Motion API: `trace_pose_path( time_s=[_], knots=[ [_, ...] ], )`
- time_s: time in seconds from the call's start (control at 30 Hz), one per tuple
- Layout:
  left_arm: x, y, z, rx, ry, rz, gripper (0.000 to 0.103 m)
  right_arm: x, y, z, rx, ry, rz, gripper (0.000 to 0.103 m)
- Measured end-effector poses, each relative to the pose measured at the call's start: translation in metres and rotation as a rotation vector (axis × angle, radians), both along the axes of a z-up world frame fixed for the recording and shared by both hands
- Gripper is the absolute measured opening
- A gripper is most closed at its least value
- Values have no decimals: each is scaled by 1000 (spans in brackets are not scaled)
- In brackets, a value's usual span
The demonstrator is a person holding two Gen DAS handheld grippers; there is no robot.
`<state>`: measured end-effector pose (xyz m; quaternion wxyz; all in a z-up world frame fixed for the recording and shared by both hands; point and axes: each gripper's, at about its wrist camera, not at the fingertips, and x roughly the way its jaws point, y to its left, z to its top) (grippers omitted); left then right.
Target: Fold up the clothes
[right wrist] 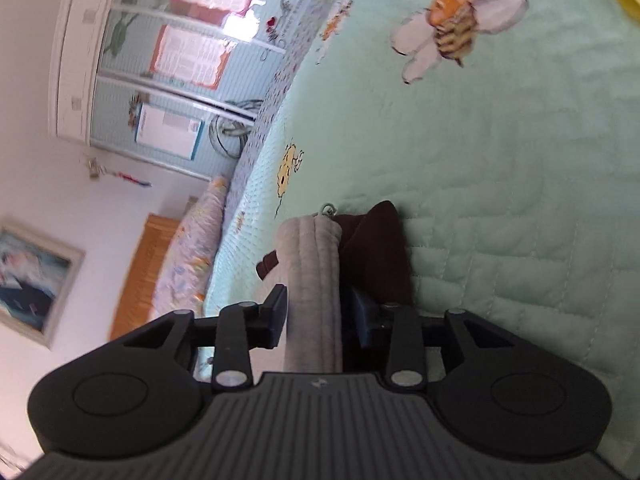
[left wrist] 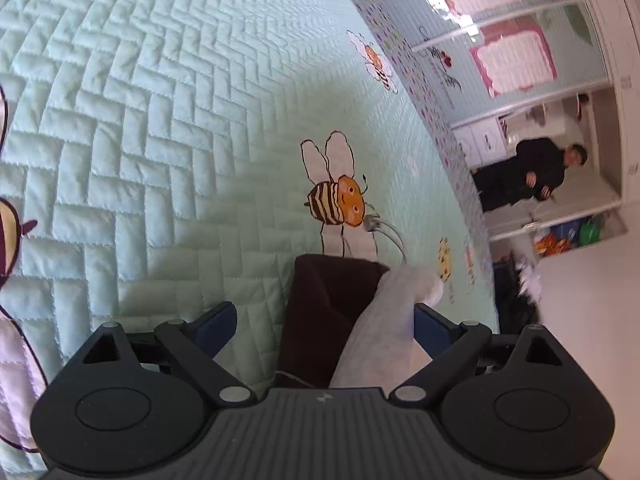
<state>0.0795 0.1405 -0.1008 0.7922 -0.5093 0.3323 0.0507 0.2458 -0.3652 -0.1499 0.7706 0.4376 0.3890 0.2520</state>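
Note:
The garment is dark brown (left wrist: 320, 312) with a grey ribbed part (left wrist: 384, 332). In the left wrist view it lies between the wide-apart fingers of my left gripper (left wrist: 324, 320), against the right finger; the left finger stands clear of it. In the right wrist view my right gripper (right wrist: 318, 312) is shut on the grey ribbed edge (right wrist: 314, 280), with the brown cloth (right wrist: 380, 248) hanging behind it and a small metal zip pull (right wrist: 329, 210) at the top. The garment is held above the mint quilt (right wrist: 500, 160).
The mint green quilted bedspread (left wrist: 160, 140) has printed bees (left wrist: 338, 200). The bed's patterned edge (left wrist: 440, 120) runs beside a wardrobe with pink posters (left wrist: 512, 60). A person in black (left wrist: 528, 176) stands by it. A rolled quilt (right wrist: 192, 248) and wooden headboard (right wrist: 140, 272) are at the bed's end.

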Motion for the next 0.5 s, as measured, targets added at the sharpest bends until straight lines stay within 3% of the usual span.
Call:
trace_pose_path(
  time_s=[0.13, 0.3, 0.5],
  knots=[
    [-5, -9, 6, 42, 1, -42, 97, -13, 5, 16, -97, -69, 31, 67],
    [-29, -14, 8, 30, -24, -63, 100, -39, -4, 34, -146, -166, 54, 68],
    [-64, -27, 12, 104, -54, -116, 100, -79, -21, 37, -192, -219, 102, 68]
  ],
)
